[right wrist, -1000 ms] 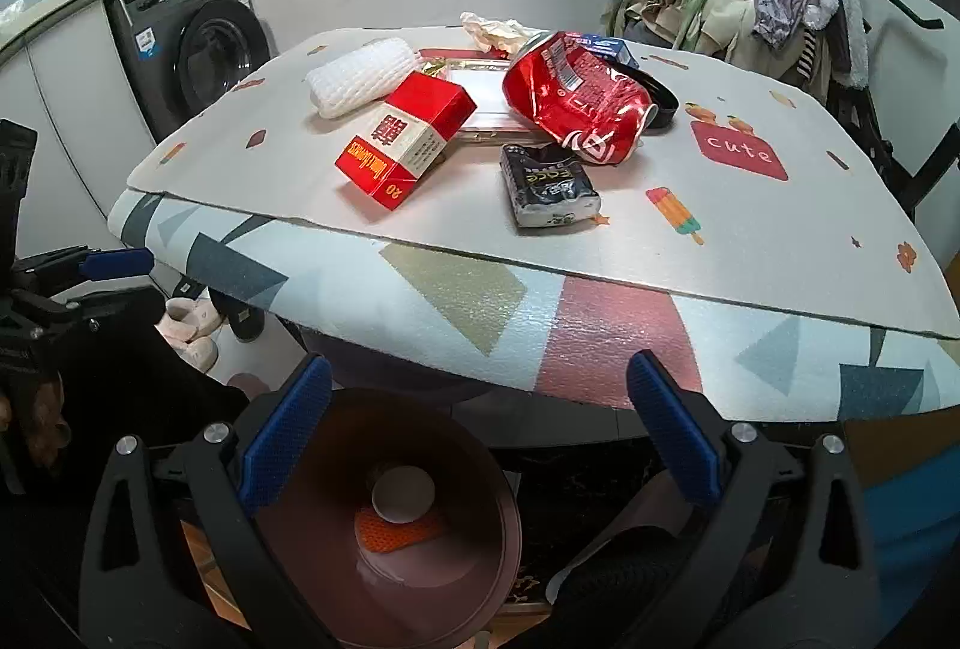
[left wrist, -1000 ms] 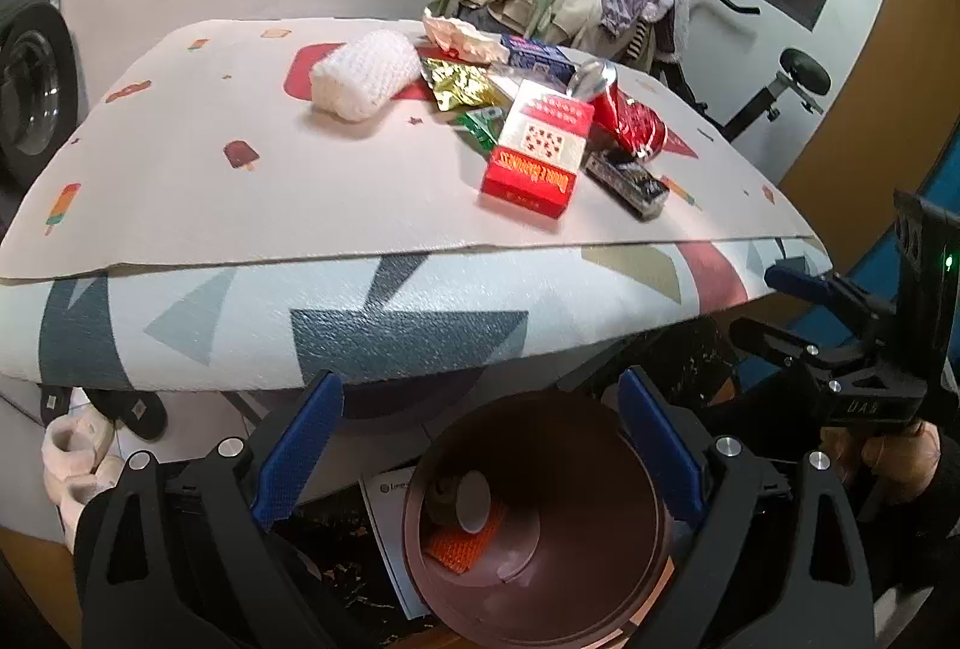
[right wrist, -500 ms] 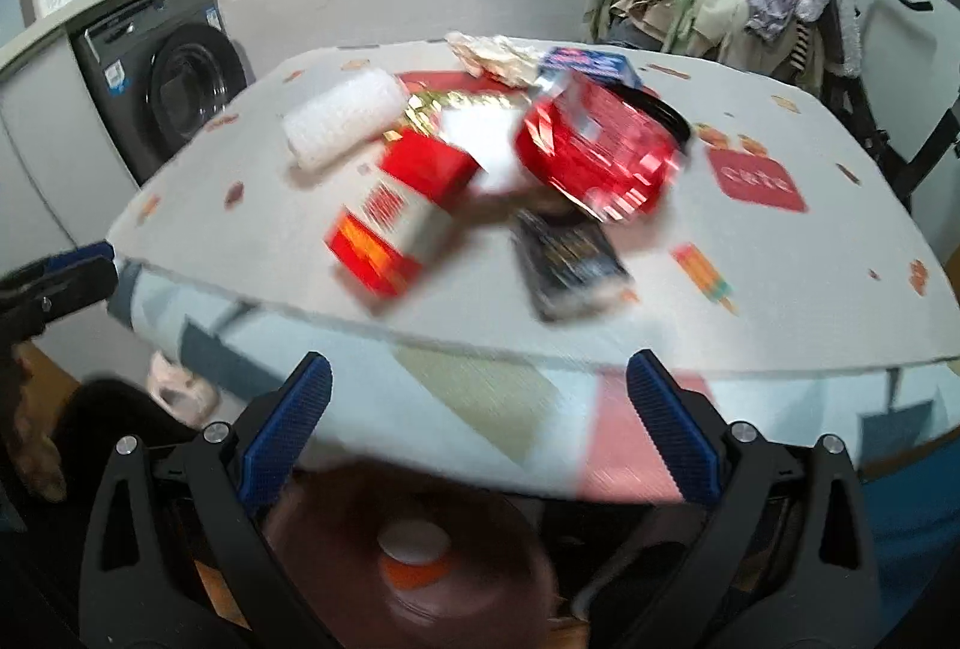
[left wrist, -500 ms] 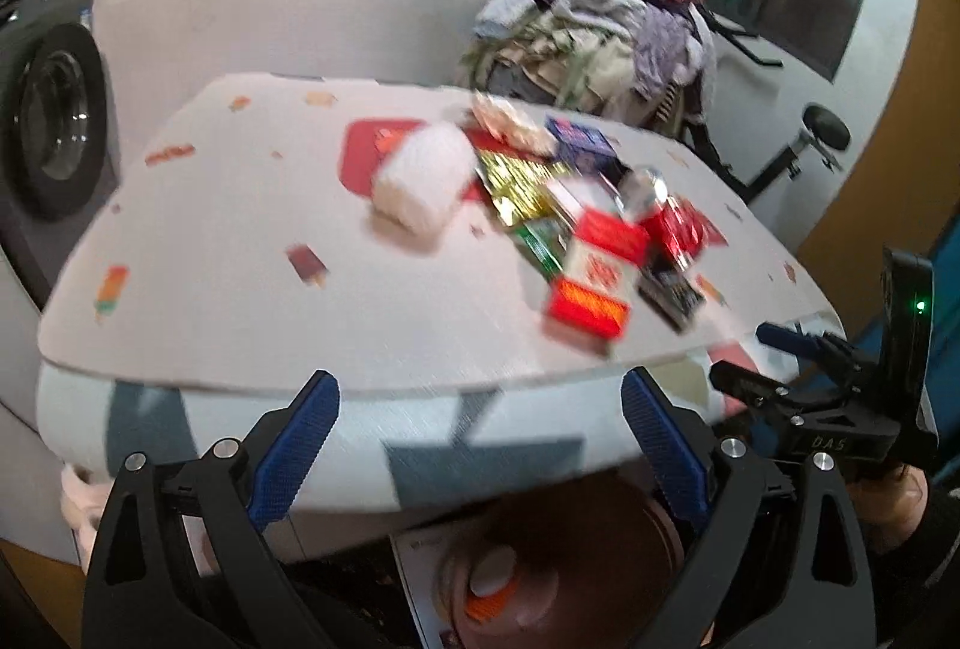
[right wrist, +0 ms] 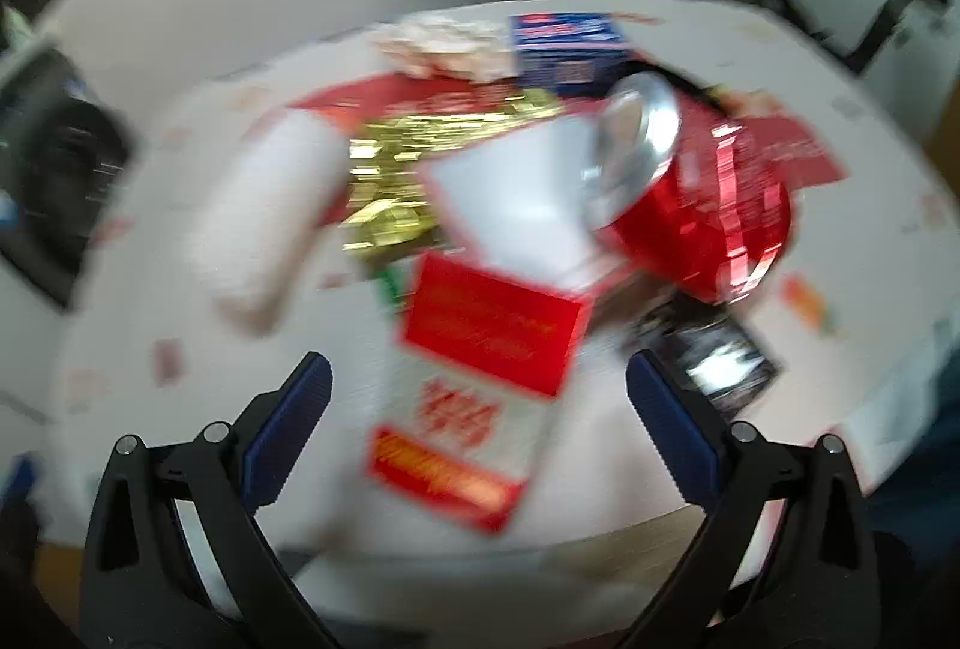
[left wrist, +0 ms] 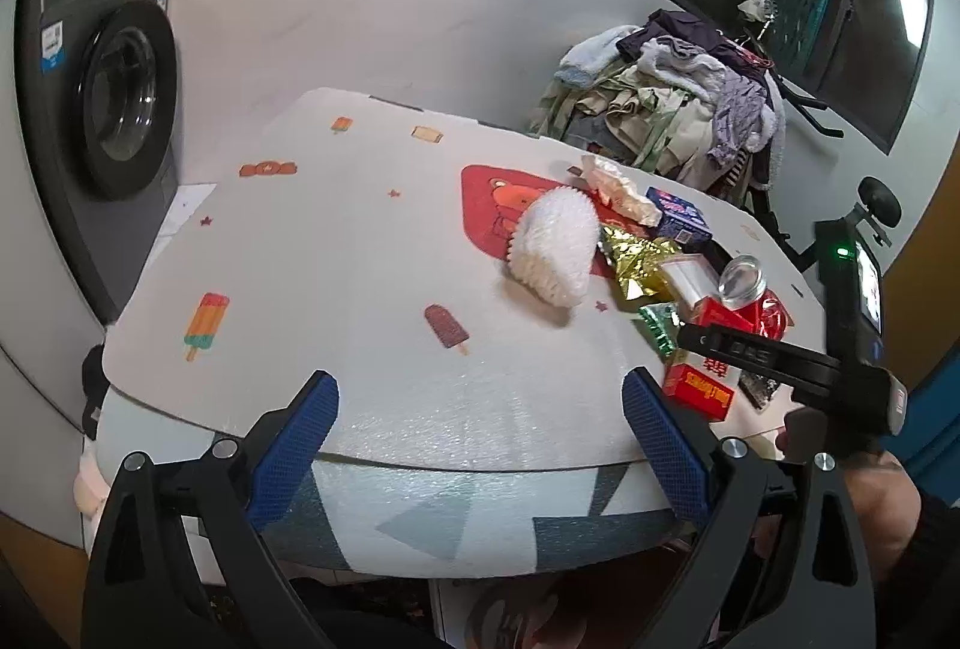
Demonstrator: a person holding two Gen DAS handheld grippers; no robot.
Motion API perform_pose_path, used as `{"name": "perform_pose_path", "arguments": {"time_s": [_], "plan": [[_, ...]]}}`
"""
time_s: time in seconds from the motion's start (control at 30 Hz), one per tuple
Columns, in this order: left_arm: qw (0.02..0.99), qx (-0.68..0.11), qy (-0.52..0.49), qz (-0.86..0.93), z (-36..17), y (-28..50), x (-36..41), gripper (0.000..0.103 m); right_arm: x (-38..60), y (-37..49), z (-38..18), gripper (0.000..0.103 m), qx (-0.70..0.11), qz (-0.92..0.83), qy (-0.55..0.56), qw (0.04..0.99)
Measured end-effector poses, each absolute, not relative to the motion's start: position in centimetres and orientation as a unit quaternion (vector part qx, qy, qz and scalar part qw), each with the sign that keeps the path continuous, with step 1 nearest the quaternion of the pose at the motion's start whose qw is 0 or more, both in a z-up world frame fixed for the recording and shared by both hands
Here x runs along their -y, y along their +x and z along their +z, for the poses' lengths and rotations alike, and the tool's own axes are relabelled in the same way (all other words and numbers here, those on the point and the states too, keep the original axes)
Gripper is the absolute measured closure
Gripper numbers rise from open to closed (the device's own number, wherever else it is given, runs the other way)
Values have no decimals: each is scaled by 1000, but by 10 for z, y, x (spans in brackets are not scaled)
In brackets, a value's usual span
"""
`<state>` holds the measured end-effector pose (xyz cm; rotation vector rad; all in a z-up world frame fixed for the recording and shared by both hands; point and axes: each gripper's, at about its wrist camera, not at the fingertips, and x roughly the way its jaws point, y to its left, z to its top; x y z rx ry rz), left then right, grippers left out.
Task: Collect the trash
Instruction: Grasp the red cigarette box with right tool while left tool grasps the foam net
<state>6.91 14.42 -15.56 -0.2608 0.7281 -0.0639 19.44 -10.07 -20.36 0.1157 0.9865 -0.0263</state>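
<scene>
trash lies clustered on the right half of the patterned table (left wrist: 360,241), none yet collected. right gripper (right wrist: 477,421) stands wide open and empty, with the red and white carton (right wrist: 474,379) directly ahead between its blue pads; the carton's long axis runs roughly along the line of reach, slightly skewed. this view is blurred. crushed red can (right wrist: 696,205) sits behind and to the right, black packet (right wrist: 714,361) near the right pad. left gripper (left wrist: 480,445), likewise open and empty, hangs over bare tabletop, well apart from the pile; the right is judged nearer. white mesh roll (left wrist: 555,247) lies leftmost. surface is a foam-like mat. washing machine (left wrist: 114,102) left, clothes heap (left wrist: 678,102) beyond.
</scene>
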Motion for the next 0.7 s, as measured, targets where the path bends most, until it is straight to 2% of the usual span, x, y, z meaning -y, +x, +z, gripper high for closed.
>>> {"name": "perform_pose_path", "arguments": {"time_s": [0.07,0.1,0.43,0.7], "plan": [[924,-358,-130,-31,-160,70,-144,10,100,198,-209,11,-478,-23,49,877],[923,-361,-131,-32,-162,71,-144,10,99,198,-212,33,-480,-19,42,876],[920,-370,-115,-63,-162,89,-124,10,127,149,-186,39,-399,86,48,912],[917,-385,-48,-98,-155,168,-79,11,187,126,-165,40,-355,87,58,929]]}}
